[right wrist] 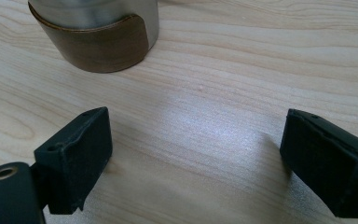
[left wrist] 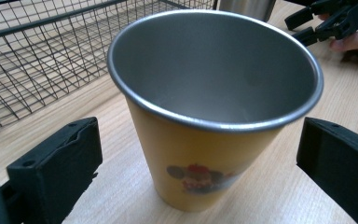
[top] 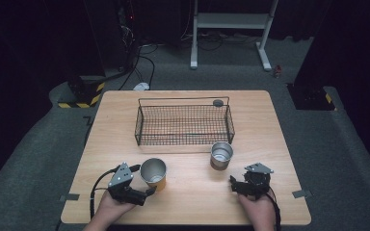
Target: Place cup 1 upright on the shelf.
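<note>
The left hand-held gripper stands open around the yellow cup on the tabletop near the wire basket, while the open right hand-held gripper faces the steel cup, its top cut off.

My high view looks forward and down over the table, left gripper view sits close on the yellow cup, right gripper view hugs the tabletop, both glimpsing the steel cup.
</note>
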### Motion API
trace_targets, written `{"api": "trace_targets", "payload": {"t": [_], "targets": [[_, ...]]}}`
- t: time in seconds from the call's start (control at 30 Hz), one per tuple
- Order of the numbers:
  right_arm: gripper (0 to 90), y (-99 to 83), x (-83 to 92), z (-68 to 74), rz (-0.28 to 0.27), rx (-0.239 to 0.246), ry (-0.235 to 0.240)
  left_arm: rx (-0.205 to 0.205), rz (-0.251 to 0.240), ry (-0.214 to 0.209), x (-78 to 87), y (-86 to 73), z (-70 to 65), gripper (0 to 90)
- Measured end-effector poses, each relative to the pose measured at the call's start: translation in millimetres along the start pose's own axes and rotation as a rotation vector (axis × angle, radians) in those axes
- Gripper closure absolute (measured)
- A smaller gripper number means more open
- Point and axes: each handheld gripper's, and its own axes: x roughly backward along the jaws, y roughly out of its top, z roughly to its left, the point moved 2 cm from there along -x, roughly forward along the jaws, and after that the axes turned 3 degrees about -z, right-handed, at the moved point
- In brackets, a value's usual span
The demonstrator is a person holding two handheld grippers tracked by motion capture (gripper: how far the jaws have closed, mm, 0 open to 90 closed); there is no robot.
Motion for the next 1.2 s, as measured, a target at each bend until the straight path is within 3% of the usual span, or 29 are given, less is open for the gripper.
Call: {"api": "trace_targets", "payload": {"t": [0.3,0.87,1.2], "targets": [[8.9,-0.1,-0.1,0.1,-0.002,-0.001,-0.001,-0.028,0.003,-0.001,-7.7,3.3,-1.0,0.5],[9.0,-0.1,-0.1,0.4,-0.002,-0.004,-0.003,-0.02,-0.009,0.004,-24.3,7.0,-1.2,0.5],[9.0,-0.1,-0.1,0.5,-0.002,-0.004,-0.003,-0.014,-0.027,0.0,-23.4,7.6,-1.3,2.5]]}}
